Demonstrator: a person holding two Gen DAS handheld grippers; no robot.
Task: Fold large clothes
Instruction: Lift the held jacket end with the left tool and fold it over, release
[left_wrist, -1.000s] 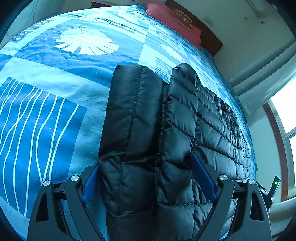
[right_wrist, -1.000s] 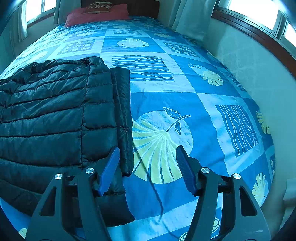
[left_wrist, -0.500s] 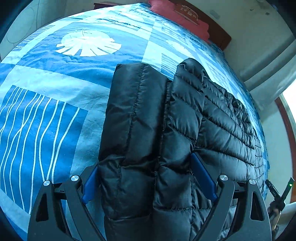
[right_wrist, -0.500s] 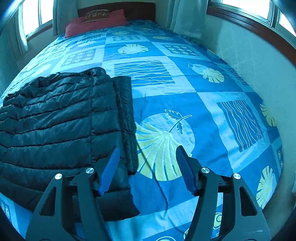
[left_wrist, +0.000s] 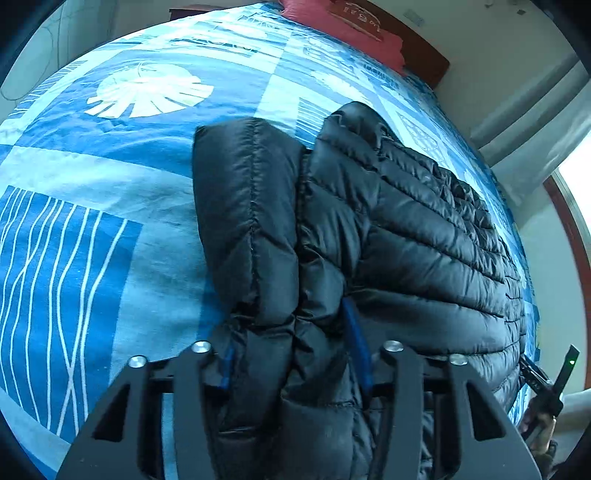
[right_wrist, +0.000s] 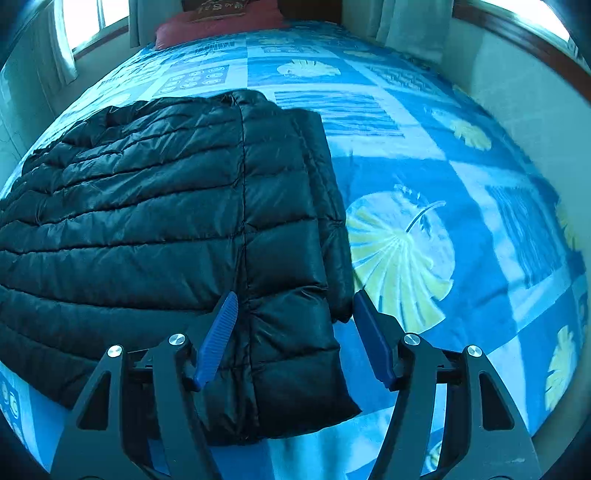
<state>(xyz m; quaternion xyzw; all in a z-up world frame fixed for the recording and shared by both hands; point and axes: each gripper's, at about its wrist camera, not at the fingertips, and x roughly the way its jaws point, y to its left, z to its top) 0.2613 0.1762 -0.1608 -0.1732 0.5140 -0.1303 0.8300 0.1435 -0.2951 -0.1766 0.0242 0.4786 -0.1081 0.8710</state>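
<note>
A black quilted puffer jacket (left_wrist: 406, 229) lies flat on the blue patterned bed, with a sleeve folded along its side. In the left wrist view my left gripper (left_wrist: 291, 350) is closing on the near end of that folded side. Its blue pads (left_wrist: 356, 343) press into the puffy fabric and bunch it up. In the right wrist view the same jacket (right_wrist: 147, 206) fills the left half. My right gripper (right_wrist: 295, 336) stands open, low over the jacket's near right corner. One pad sits above the fabric and the other at the jacket's edge.
The bedspread (right_wrist: 461, 184) extends to the right of the jacket and, in the left wrist view, to its left (left_wrist: 92, 240). A red pillow (right_wrist: 221, 18) lies at the headboard. Walls, curtains and a window sill (right_wrist: 517, 44) border the bed. A dark device with a green light (left_wrist: 569, 365) shows at the lower right.
My left gripper's jaws have come together on the jacket's folded side, squeezing it. My right gripper has moved left and down, so the jacket's corner now lies between its fingers.
</note>
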